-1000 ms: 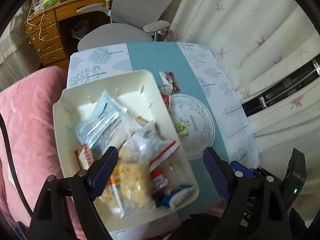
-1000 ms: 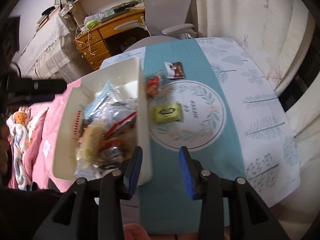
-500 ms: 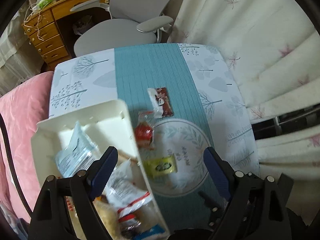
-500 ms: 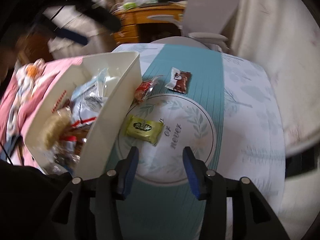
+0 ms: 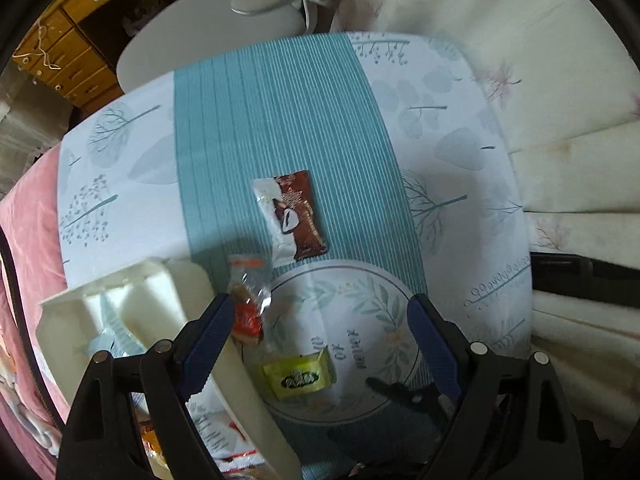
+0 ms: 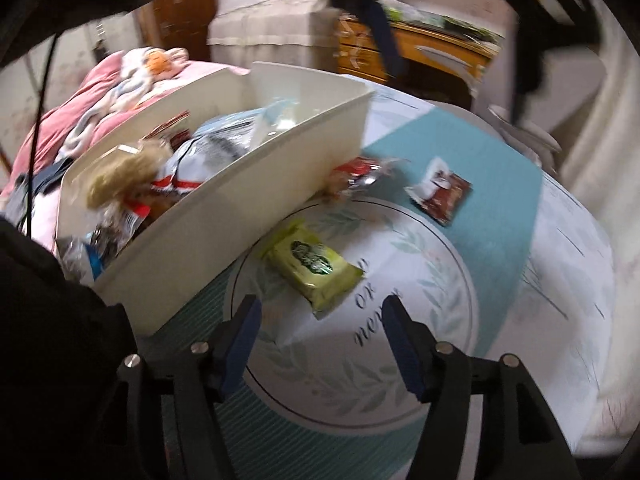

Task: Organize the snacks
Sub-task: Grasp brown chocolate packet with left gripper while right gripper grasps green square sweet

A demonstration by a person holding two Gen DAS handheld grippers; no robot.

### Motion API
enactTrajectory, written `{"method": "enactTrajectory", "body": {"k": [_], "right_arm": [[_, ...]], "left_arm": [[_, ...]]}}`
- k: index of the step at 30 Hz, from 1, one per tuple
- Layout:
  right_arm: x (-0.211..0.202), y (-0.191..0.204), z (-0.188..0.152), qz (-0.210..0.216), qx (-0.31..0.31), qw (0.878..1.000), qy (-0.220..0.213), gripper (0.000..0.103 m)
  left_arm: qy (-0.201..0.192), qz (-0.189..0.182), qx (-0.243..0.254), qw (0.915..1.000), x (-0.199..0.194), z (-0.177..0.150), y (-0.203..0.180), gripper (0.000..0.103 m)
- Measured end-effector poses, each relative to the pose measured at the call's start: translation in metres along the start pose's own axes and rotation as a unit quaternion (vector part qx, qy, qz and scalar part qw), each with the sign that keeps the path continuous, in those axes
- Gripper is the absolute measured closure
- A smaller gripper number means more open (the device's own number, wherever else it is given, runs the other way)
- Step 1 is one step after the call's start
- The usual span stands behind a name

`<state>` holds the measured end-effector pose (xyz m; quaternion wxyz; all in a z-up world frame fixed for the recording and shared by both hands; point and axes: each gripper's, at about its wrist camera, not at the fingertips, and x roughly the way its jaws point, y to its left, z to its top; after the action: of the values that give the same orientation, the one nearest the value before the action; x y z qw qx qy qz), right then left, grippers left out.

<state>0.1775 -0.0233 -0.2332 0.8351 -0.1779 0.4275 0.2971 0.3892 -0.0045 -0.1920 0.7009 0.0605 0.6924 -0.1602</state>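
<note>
A cream bin (image 6: 224,216) holding several snack packets stands at the table's left edge; it also shows in the left wrist view (image 5: 160,304). On the tablecloth lie a green packet (image 6: 316,266) (image 5: 300,376), a red clear-wrapped snack (image 6: 356,176) (image 5: 248,308) against the bin's wall, and a brown-and-white packet (image 6: 440,190) (image 5: 290,214). My right gripper (image 6: 320,340) is open and empty, just in front of the green packet. My left gripper (image 5: 320,340) is open and empty, above the green and red snacks.
The round table wears a teal and white tablecloth (image 5: 280,120). A grey office chair (image 5: 224,28) and a wooden desk (image 5: 64,60) stand beyond it. Pink bedding (image 6: 80,120) lies left of the bin. Cream curtains (image 5: 520,60) hang on the right.
My left gripper has moved right from over the bin to over the loose snacks. My right gripper has opened wider and dropped closer to the green packet.
</note>
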Motion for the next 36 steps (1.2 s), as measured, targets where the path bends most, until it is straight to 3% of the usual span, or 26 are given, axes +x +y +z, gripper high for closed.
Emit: {"method": "enactTrajectory", "body": {"k": [11, 19, 24, 28, 32, 36], "right_arm": [[0.033, 0.0, 0.009, 0.026, -0.091, 0.995, -0.019, 0.04], [0.052, -0.001, 0.014, 0.052, -0.1, 0.994, -0.01, 0.04], [0.057, -0.004, 0.012, 0.052, -0.102, 0.993, -0.009, 0.046], [0.06, -0.009, 0.012, 0.058, -0.092, 0.994, -0.008, 0.048], [0.062, -0.011, 0.01, 0.063, -0.089, 0.994, -0.012, 0.05], [0.06, -0.015, 0.008, 0.059, -0.081, 0.995, -0.015, 0.06]], "left_arm": [[0.051, 0.032, -0.021, 0.9979, 0.057, 0.048, -0.007, 0.016], [0.085, 0.042, -0.019, 0.9953, 0.093, 0.06, -0.007, 0.019], [0.1, 0.045, -0.028, 0.9936, 0.112, 0.067, -0.005, 0.032], [0.106, 0.044, -0.038, 0.9927, 0.121, 0.07, -0.005, 0.034], [0.114, 0.045, -0.043, 0.9915, 0.128, 0.073, -0.001, 0.049], [0.107, 0.033, -0.048, 0.9925, 0.128, 0.076, 0.0, 0.049]]}}
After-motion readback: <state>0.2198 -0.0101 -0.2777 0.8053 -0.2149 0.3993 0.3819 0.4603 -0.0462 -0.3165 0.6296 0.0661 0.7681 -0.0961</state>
